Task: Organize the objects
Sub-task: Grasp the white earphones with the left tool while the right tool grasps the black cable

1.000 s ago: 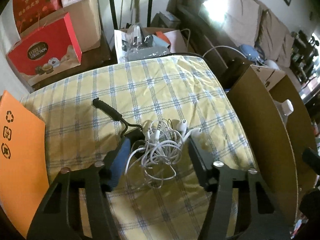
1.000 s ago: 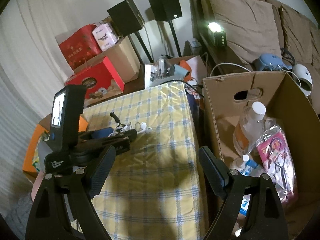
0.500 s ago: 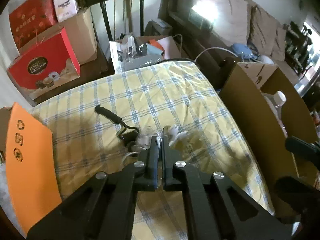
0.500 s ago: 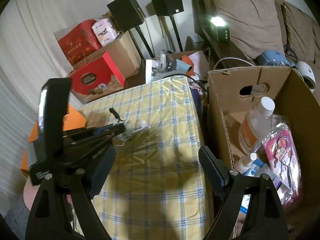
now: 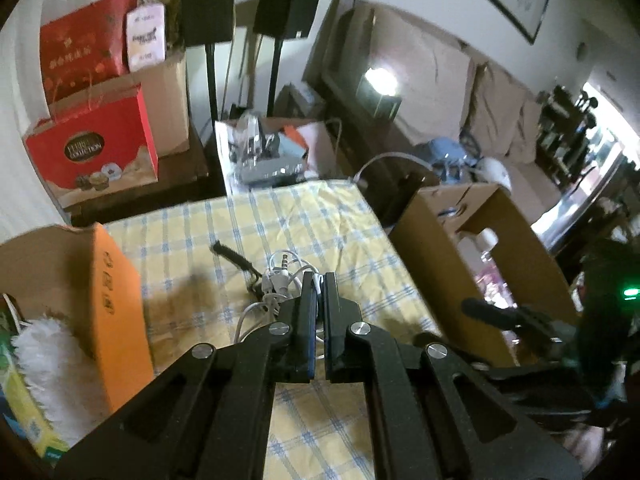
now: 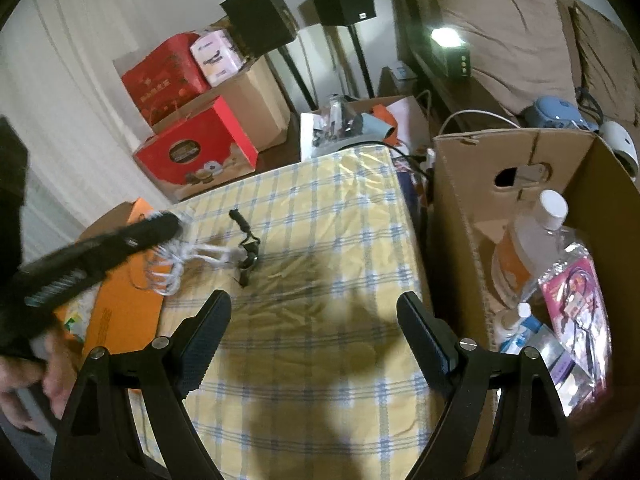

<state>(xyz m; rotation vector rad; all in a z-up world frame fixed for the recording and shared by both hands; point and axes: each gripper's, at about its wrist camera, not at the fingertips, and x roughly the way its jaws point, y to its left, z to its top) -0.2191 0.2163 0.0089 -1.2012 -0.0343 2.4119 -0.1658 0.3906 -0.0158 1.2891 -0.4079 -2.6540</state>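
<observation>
Left wrist view had the left gripper (image 5: 317, 280) with its fingers (image 5: 307, 300) pinched together on the white cable (image 5: 280, 276), a tangled bundle with a jack plug sticking up; most of the loops were hidden behind the black fingers, so how much of it was caught could not be judged. Right wrist view showed that bundle (image 6: 176, 260) hanging off the fingertips, lifted above the yellow checked surface (image 6: 320, 240) near its left edge, blurred. A small black tool (image 6: 246, 240) lay on the cloth just beside the cable; its far end was hard to make out. The right gripper (image 6: 314, 332) hovered over the cloth, fingers (image 6: 208, 332) wide apart, nothing between them. A hand (image 6: 48, 364) was partly cut off at the left edge.

Readable writing was scarce: the red box (image 5: 94, 152) carried an oval label reading "COLLECTION", the word above it too soft to confirm. Symbols on the orange box (image 5: 116, 304) were too blurred to read. Inside the cardboard box (image 6: 520, 152) at the right stood a white-capped bottle (image 6: 532, 232) and a pink packet (image 6: 576, 304), its print illegible.
</observation>
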